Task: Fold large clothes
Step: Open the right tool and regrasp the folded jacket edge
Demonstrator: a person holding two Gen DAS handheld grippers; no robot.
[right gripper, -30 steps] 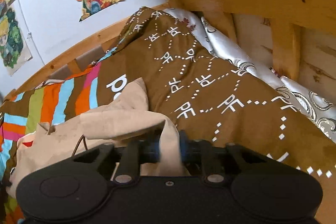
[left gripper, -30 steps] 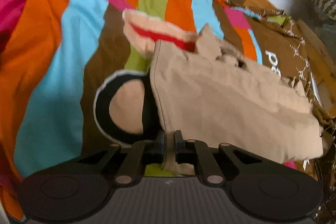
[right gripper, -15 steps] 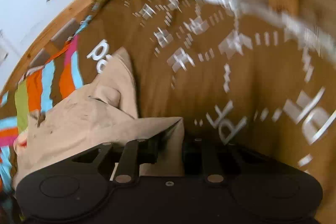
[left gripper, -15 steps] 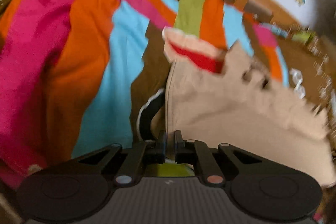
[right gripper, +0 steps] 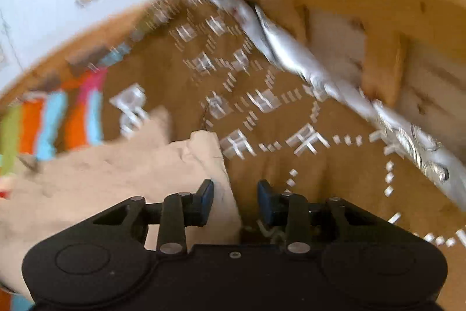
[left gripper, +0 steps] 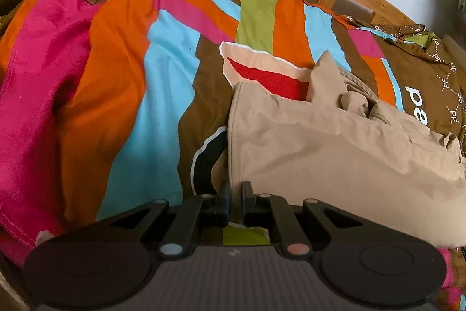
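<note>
Beige garment (left gripper: 335,147) lies folded on the striped bedcover (left gripper: 110,83), its near left corner at the left hand-held gripper (left gripper: 236,194). Left fingers pressed nearly together, pinching the garment's edge. Right hand-held gripper (right gripper: 235,196) spread wide, nothing between the fingers; the garment's right edge (right gripper: 215,165) lies just below the gap. Right view blurred. Wooden bed frame (right gripper: 381,69) and a silvery pillow (right gripper: 294,54) beyond the brown patterned cover (right gripper: 262,95).
</note>
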